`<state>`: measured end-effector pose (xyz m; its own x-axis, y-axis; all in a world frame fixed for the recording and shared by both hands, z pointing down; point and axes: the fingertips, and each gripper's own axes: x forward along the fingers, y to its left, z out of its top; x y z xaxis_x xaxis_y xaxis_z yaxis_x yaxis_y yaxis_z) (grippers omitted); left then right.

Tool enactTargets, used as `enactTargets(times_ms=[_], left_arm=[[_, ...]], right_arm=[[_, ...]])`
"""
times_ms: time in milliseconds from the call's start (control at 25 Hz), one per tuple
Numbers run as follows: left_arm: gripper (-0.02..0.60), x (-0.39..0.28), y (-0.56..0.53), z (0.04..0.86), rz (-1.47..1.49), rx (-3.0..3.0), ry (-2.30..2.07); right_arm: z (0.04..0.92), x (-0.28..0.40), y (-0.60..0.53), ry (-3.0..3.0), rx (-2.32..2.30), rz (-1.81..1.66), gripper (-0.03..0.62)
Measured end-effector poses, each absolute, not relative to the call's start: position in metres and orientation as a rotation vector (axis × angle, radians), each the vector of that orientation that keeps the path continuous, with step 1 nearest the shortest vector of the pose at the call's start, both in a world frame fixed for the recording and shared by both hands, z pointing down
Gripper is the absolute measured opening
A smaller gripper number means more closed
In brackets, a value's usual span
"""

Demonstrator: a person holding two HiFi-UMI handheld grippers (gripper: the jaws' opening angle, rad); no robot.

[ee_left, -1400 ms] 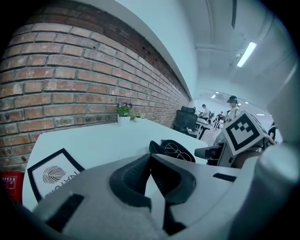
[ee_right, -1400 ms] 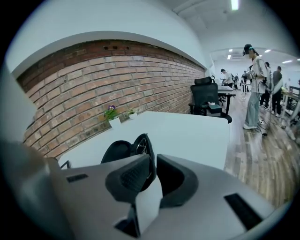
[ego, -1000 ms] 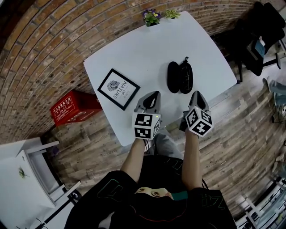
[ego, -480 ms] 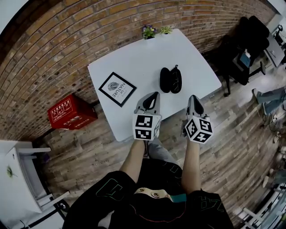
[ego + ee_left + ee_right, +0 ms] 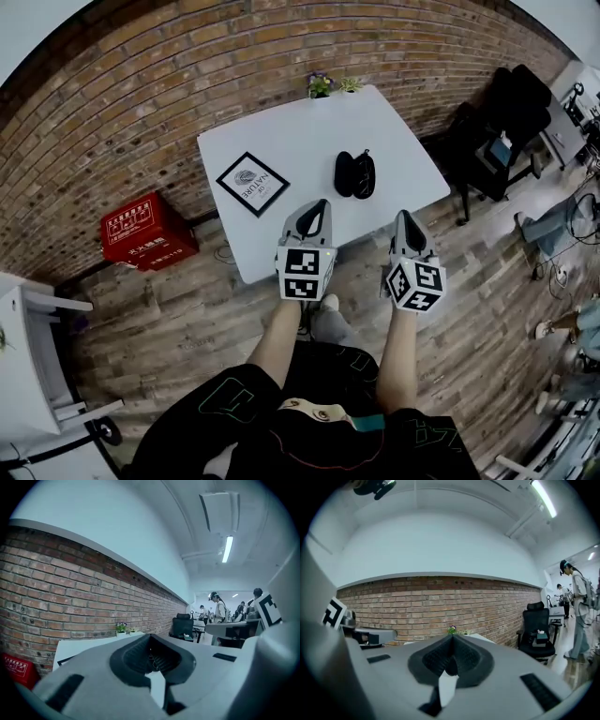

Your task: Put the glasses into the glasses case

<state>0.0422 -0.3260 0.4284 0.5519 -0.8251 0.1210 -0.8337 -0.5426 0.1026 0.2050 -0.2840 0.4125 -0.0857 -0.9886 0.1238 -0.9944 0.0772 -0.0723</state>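
A black glasses case lies open on the white table, its two oval halves side by side. I cannot make out glasses in or beside it. My left gripper hovers over the table's near edge, left of the case and well short of it, shut with nothing between its fingers. My right gripper hangs past the near edge, right of the case, also shut and empty. Both point nearly level: the left gripper and right gripper views look over the table at the brick wall, and the jaws hide the case.
A framed picture lies on the table's left part, and two small potted plants stand at its far edge by the wall. A red box sits on the floor at left. A black office chair stands at right, with people beyond.
Both grippers have risen and drawn back from the table, tipping up to nearly level. The table and case now look smaller and farther away. Both stayed shut.
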Motion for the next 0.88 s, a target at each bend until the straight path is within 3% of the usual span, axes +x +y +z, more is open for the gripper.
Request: enactTargets(times_ms=[240, 880], left_arm=[[0.000, 0.033, -0.326, 0.418, 0.058, 2.630, -1.444], [0.000, 0.068, -0.345, 0.396, -0.012, 2.642, -1.476]], right_arm=[[0.402, 0.184, -0.283, -2.292, 2.001, 0.118, 0.005], [0.374, 0.227, -0.296, -2.300, 1.978, 0.043, 0.005]])
